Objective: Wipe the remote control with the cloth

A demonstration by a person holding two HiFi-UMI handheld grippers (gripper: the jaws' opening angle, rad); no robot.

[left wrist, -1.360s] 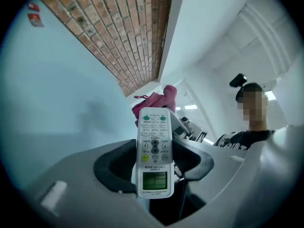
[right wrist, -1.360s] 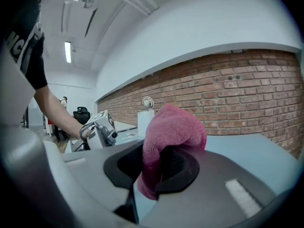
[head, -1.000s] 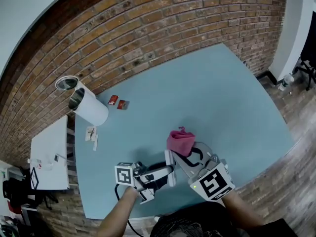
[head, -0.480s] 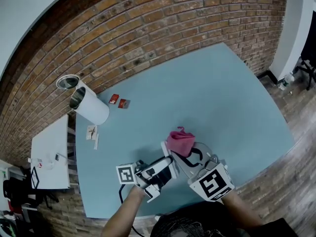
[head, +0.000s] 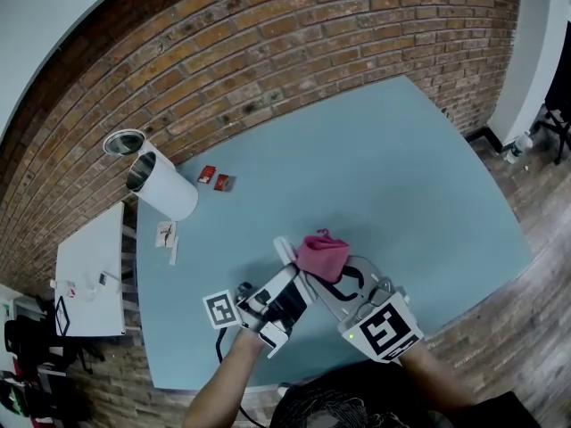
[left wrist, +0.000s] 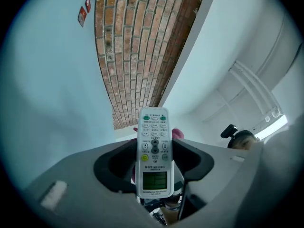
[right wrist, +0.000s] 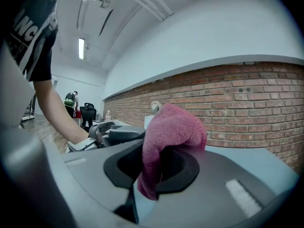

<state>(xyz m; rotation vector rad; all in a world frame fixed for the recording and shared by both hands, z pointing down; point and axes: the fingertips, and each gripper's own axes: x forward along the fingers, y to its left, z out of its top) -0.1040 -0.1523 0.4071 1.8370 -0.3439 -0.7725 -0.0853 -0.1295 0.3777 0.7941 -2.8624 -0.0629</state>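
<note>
Presently: left claw [left wrist: 154,161] closed on a white remote [left wrist: 154,148], gripped across its sides partway up the button pad; button face turned to the left gripper view, green display at the near end, far end projecting beyond the claw. Right claw [right wrist: 157,169] closed on a pink cloth [right wrist: 174,127], which bunches up above the jaws, with a fold hanging down between them. In the head view both are held above the near part of a blue tabletop [head: 393,168], left claw angled far-right, right claw angled far-left, so that the cloth lies just right of the remote's far end; pink shows behind the remote on both sides in the left gripper view, though actual contact cannot be confirmed. Also on the tabletop, far left and well apart from the claws: a white cylinder [head: 166,196] tilted on its side, two small red packets [head: 215,181] just right of it, and small paper scraps [head: 166,237] nearer. A brick wall [head: 268,43] runs along the far edge. A white side table [head: 89,279] stands to the left.
</note>
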